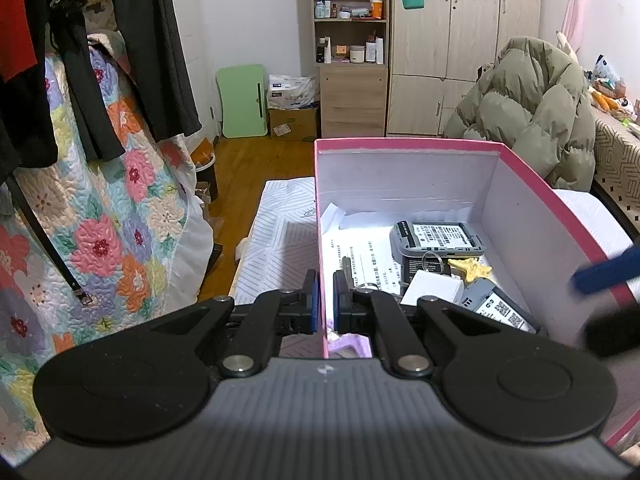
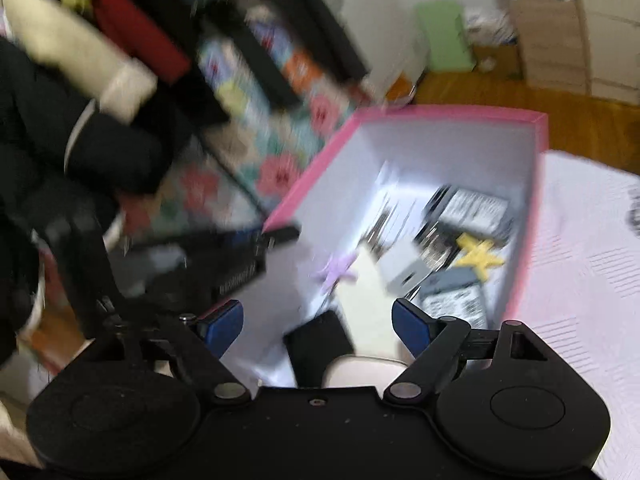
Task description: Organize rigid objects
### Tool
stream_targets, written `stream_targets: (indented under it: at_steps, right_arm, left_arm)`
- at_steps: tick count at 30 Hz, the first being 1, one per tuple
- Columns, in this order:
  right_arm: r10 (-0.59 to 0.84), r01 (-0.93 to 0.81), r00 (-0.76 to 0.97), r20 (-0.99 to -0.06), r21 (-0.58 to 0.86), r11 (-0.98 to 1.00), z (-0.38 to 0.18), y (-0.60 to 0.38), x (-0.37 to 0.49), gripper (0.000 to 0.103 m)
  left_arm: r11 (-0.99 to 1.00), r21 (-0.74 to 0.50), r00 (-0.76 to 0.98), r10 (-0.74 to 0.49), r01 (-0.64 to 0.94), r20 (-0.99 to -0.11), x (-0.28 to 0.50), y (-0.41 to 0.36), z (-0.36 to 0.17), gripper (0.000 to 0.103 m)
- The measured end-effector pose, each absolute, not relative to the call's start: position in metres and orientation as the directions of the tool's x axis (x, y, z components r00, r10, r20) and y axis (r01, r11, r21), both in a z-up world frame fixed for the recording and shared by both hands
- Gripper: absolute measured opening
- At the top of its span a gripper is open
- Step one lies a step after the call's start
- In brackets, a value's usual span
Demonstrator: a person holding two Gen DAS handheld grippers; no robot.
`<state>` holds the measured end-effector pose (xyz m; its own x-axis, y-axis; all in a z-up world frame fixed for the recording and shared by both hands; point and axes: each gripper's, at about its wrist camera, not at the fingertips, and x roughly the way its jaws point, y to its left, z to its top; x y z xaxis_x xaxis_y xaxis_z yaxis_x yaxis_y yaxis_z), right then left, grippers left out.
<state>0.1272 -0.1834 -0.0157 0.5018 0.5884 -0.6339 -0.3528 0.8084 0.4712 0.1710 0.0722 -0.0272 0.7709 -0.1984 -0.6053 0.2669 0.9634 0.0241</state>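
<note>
Quilt: I see stitched, puffy fabric with pink, orange and lilac flowers, hanging at the left of the left wrist view.
Box: rigid cardboard, pink outside, matt white inside, rectangular and open-topped; it sits on a white ribbed cover.
Left gripper: I have its blue pads pressed together on the box's near left wall, one pad outside and one inside, pinching the thin card edge.
Right gripper: jaws spread wide above the near end of the box, nothing between the pads; this view is motion-blurred.
Printed sheet: flat white paper lining the box floor.
Grey devices: two rounded-corner slabs with white printed labels, one toward the far right corner, the other nearer, along the right wall.
Black slab: flat, dark, rectangular, lying in the box's near end; what it is I cannot tell.
White block: small, smooth, boxy, between the two devices.
Yellow starfish: small, knobbly, five-armed, against the right wall.
Purple starfish: the same shape, blurred, near the left wall.
</note>
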Motion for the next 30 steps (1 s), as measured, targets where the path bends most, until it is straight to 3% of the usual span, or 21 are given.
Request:
stream_targets:
  at_steps: [7, 11, 15, 21, 26, 29, 30]
  right_arm:
    - [0.51, -0.239, 0.714, -0.48, 0.518, 0.822, -0.012, -0.241, 0.076, 0.085]
    - [0.368, -0.084, 0.776, -0.512, 0.494, 0.865, -0.029, -0.269, 0.062, 0.085]
    - [0.312, 0.019, 0.788, -0.531, 0.528, 0.849, -0.037, -0.29, 0.057, 0.085]
    - [0.316, 0.015, 0.811, -0.492, 0.558, 0.83, -0.034, -0.297, 0.043, 0.085]
    - [0.308, -0.05, 0.816, -0.49, 0.471, 0.881, -0.017, -0.281, 0.034, 0.085]
    - [0.29, -0.092, 0.815, -0.502, 0.382, 0.92, -0.002, -0.267, 0.031, 0.085]
    - [0.28, -0.096, 0.815, -0.508, 0.357, 0.929, 0.003, -0.263, 0.032, 0.085]
  left_arm:
    - [0.964, 0.013, 0.77, -0.204, 0.265, -0.604, 0.171, 0.073, -0.027, 0.005]
    - [0.96, 0.031, 0.77, -0.203, 0.278, -0.604, 0.171, 0.073, -0.027, 0.005]
    - [0.96, 0.036, 0.772, -0.2, 0.277, -0.603, 0.171, 0.073, -0.027, 0.005]
    - [0.959, 0.072, 0.788, -0.182, 0.275, -0.589, 0.164, 0.07, -0.015, 0.005]
    - [0.961, 0.076, 0.807, -0.178, 0.265, -0.563, 0.145, 0.071, 0.011, 0.005]
    - [0.965, 0.094, 0.798, -0.145, 0.245, -0.584, 0.133, 0.065, 0.028, 0.016]
    - [0.967, 0.095, 0.788, -0.133, 0.236, -0.601, 0.132, 0.063, 0.032, 0.024]
